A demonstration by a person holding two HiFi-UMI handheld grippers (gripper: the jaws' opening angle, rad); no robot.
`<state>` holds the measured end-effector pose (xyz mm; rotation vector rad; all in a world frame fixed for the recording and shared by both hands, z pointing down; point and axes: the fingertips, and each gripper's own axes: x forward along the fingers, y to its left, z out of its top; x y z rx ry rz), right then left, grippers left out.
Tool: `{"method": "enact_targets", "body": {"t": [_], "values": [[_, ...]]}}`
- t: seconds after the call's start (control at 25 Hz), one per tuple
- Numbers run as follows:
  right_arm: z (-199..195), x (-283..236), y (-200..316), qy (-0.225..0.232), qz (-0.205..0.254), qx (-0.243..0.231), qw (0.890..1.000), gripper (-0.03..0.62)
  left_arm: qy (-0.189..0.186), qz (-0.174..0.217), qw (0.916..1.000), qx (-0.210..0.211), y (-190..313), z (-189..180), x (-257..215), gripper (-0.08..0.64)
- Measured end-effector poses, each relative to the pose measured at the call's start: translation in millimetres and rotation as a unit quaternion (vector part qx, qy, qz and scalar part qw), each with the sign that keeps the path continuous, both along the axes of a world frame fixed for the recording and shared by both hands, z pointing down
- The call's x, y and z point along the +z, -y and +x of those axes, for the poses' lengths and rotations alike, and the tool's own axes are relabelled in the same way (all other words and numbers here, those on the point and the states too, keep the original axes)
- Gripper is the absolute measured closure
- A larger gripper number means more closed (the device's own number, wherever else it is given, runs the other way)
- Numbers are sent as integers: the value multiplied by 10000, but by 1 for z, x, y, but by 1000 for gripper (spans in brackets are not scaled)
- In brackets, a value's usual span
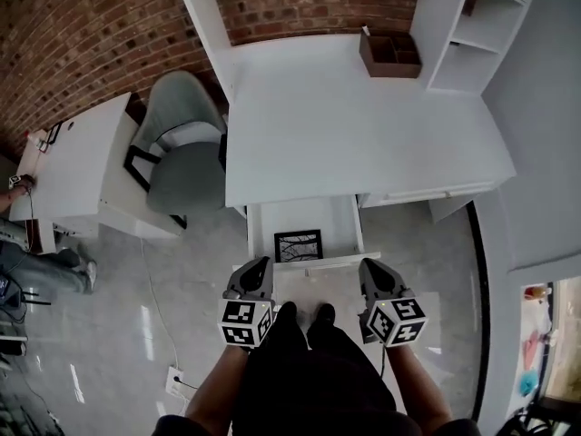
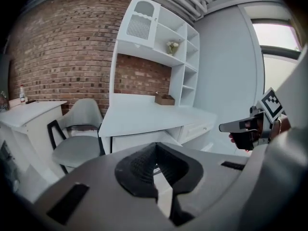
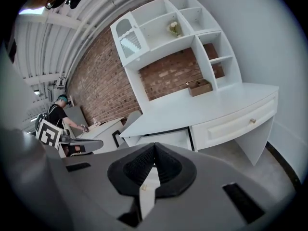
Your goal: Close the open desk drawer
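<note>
The white desk point(image 1: 345, 125) has its middle drawer point(image 1: 304, 221) pulled out toward me. A black framed picture point(image 1: 298, 245) lies inside it. My left gripper point(image 1: 259, 272) hovers at the left end of the drawer's front panel point(image 1: 304, 263), and my right gripper point(image 1: 370, 274) at its right end. Both are shut with nothing between the pads. In the left gripper view the left gripper point(image 2: 156, 146) points at the drawer point(image 2: 137, 139). The right gripper point(image 3: 154, 146) likewise faces the drawer point(image 3: 168, 138) in the right gripper view. I cannot tell whether either one touches the panel.
A grey chair point(image 1: 186, 148) stands left of the desk, beside a small white table point(image 1: 77, 166). A brown box point(image 1: 390, 54) and a shelf unit point(image 1: 472, 25) sit at the desk's back right. A closed drawer point(image 1: 427, 193) is to the right. A person point(image 1: 18, 252) is at the far left.
</note>
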<state>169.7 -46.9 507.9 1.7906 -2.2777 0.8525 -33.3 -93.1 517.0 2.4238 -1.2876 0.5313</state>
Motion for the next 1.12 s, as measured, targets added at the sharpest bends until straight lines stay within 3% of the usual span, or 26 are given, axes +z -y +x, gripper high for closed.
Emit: {"method": "enact_targets", "body": {"t": [0.2,0.44,0.76,1.12], "values": [[-18,20,-3,-78,-232,-476,9986,588,59,-174,9990,-397,-15,-16,16,551],[-32,41,-8,-205,-524,-719,9958,588,90,-534,9967,-609,-36,-30,44,551],[-31,85,-3,-332,-979,-495,9934,588,290,-1009,9922,-672,-37,-48,92,551],[-29,113,5,-471,-1387,-321,9887,588,207,-1352,9886,-629,-24,-51,111,551]]}}
